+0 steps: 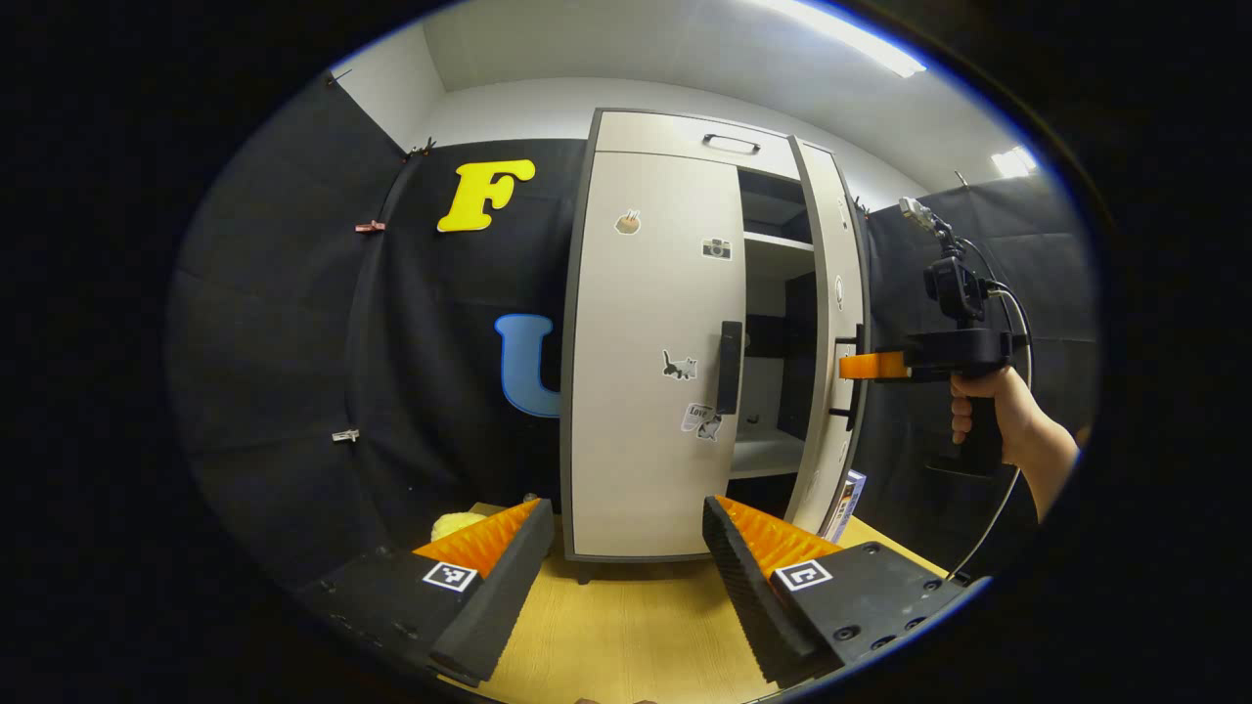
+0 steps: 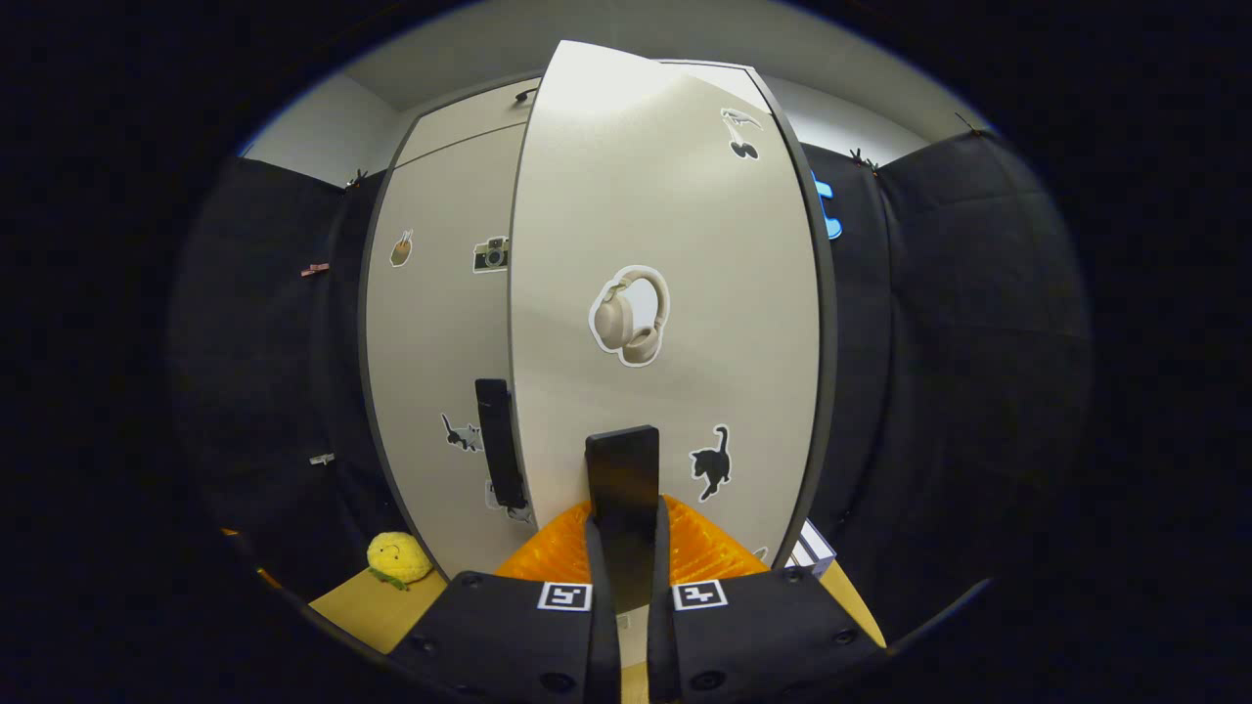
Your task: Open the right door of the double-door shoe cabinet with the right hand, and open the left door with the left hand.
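The beige shoe cabinet (image 1: 650,469) stands on a wooden table. Its left door (image 1: 646,323) is closed, with a black vertical handle (image 1: 729,367). The right door (image 1: 831,293) stands swung out, edge-on in the left gripper view, with shelves showing behind it. My right gripper (image 1: 856,367), held by a hand, is shut on that door's handle (image 2: 623,469). In the right gripper view the right door (image 2: 675,244) is close in front, and my right gripper (image 2: 623,523) clamps the black handle. My left gripper (image 1: 626,577) hangs open in front of the left door, well short of its handle.
A yellow plush toy (image 2: 396,559) lies on the table (image 1: 626,626) left of the cabinet. A small box (image 1: 849,504) stands by the cabinet's right foot. A drawer with a handle (image 1: 731,144) tops the cabinet. Black cloth walls close in on both sides.
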`<state>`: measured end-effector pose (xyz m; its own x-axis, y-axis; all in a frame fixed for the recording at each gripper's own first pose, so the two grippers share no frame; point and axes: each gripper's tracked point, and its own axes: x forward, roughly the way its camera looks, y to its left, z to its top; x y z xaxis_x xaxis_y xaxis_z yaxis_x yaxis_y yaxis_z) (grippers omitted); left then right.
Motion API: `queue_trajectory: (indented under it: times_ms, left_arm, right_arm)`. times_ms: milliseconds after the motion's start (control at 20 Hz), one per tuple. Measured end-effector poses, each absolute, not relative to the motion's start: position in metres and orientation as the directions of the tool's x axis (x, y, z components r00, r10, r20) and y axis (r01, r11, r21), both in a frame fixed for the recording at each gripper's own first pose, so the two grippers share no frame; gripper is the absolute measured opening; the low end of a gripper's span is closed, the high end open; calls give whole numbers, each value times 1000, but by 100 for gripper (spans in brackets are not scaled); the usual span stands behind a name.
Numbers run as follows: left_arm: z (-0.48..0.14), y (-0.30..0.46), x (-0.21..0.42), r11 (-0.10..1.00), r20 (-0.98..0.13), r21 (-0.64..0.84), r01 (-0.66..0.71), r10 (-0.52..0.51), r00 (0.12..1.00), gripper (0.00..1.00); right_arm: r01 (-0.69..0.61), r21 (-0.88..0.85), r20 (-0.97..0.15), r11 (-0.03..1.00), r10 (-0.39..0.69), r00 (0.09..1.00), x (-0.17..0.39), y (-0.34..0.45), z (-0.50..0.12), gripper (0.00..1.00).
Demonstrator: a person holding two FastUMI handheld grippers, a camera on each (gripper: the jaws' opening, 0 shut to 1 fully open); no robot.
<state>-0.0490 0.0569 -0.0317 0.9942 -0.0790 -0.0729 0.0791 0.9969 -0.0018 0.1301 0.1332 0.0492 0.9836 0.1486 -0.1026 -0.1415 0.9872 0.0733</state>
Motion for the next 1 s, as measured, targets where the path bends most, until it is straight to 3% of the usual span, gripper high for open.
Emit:
queue_trajectory:
  times_ms: [700, 1000]
  left_arm:
    - [-26, -5, -46, 986, -63, 23, 166, -164, 984, 95]
    - [-23, -38, -35, 978, -59, 16, 209, -208, 976, 95]
  right_arm:
    - [43, -56, -141, 998, -50, 989, 93, 22, 49, 13]
    - [64, 87, -163, 994, -49, 985, 88, -25, 43, 6]
